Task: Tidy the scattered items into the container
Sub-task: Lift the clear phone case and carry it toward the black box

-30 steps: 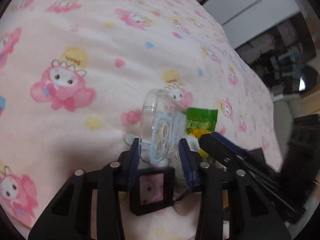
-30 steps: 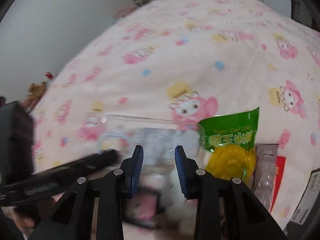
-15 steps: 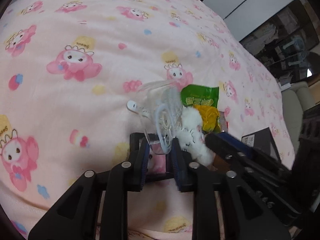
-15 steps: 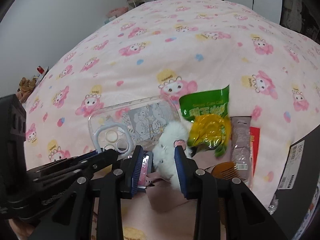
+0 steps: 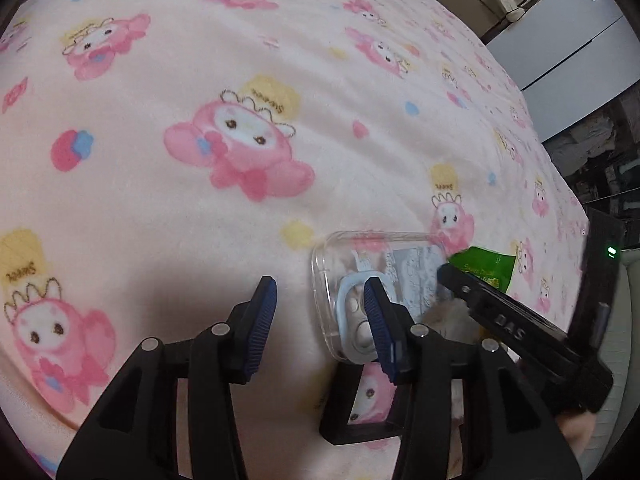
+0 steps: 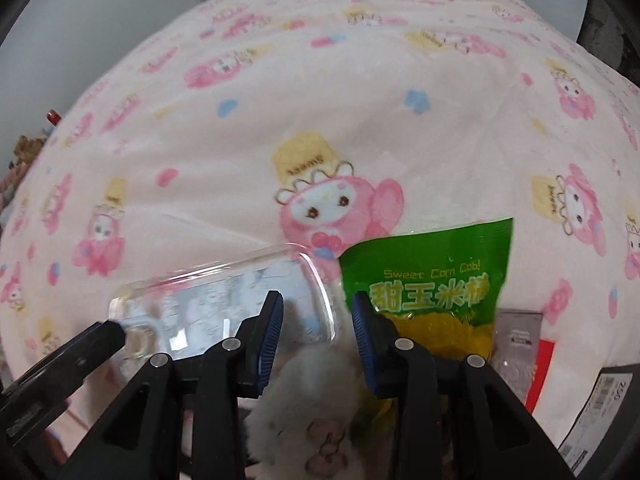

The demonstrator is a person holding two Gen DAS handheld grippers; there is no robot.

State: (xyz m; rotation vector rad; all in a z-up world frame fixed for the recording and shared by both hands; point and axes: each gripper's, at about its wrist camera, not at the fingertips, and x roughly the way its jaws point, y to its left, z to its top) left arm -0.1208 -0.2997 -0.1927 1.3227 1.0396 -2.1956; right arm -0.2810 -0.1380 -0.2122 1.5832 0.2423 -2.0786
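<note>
Phone case: the clear phone case (image 5: 380, 276) lies flat on the bed cover (image 5: 200, 80), its lower end over the rim of the small black container (image 5: 352, 432). I see no gripper touching it now.
Container: it is a small black square frame at the near edge of the bed. From what I see, its floor shows only the pink cover pattern, so I judge that nothing is properly inside yet.
Other items: the white plush toy (image 6: 308, 412) sits just below my right gripper; the green corn packet (image 6: 432, 280) is beside it, touching the case's end; a grey sachet (image 6: 516, 344) and a red packet (image 6: 540, 372) lie further right.
Left gripper: my left gripper (image 5: 316, 320) stands spread, with only bed cover between its pads; the case is behind its right finger, not in the gap.
Right gripper: my right gripper (image 6: 316, 328) is spread too and grips nothing; it hangs over the plush toy and the case's end.
Progress: I think the task is at an early point. All the items are outside the container, or only leaning on it.
Change from earlier: one second ago my left gripper held the case upright between its pads. Its jaws have just been opening, and now the case lies flat and free. The right jaws have also just been opening, with nothing between them, and this gripper is now lower and closer to the plush toy.
</note>
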